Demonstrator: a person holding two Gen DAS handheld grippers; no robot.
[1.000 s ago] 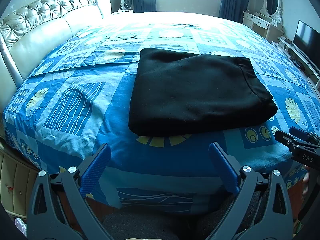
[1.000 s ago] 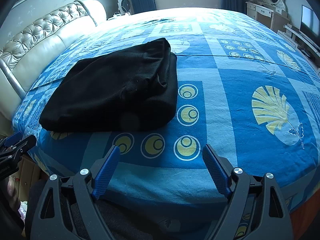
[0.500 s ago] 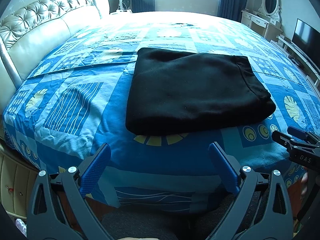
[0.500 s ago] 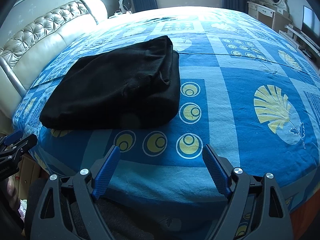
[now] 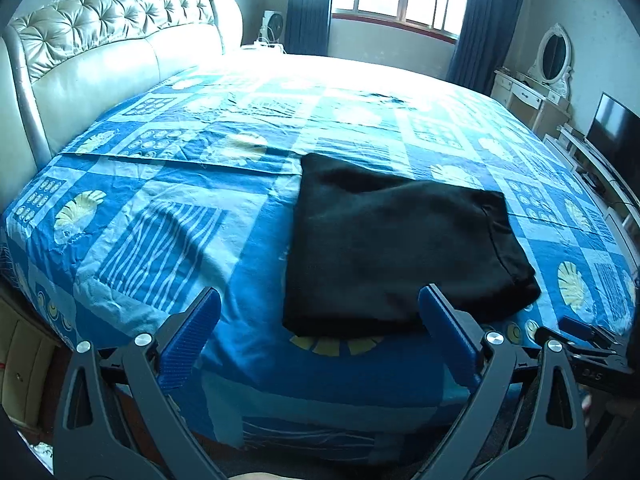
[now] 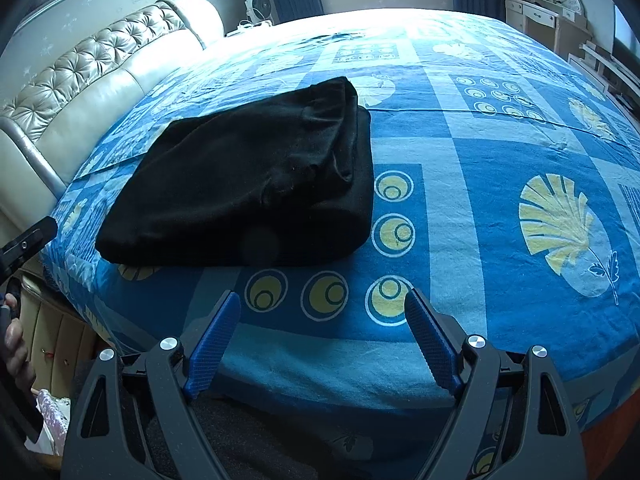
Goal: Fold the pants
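Blue patterned bedspread [image 5: 168, 216] carried the folded black pants [image 5: 400, 248] (edges roughly squared); left gripper [image 5: 320, 320] and right gripper [image 6: 322, 324] hung wide apart, holding nothing.

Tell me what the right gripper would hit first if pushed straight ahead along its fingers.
Probably the blue bedspread: the open right gripper points past the folded black pants, which lie to its left. Depth is uncertain.

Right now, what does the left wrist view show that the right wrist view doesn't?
Only the left wrist view shows the dark TV screen at the right edge and the striped patch of the bedspread. Only the right wrist view shows the big yellow leaf print. Both show the folded black pants on the bed, the tufted headboard, and open grippers.
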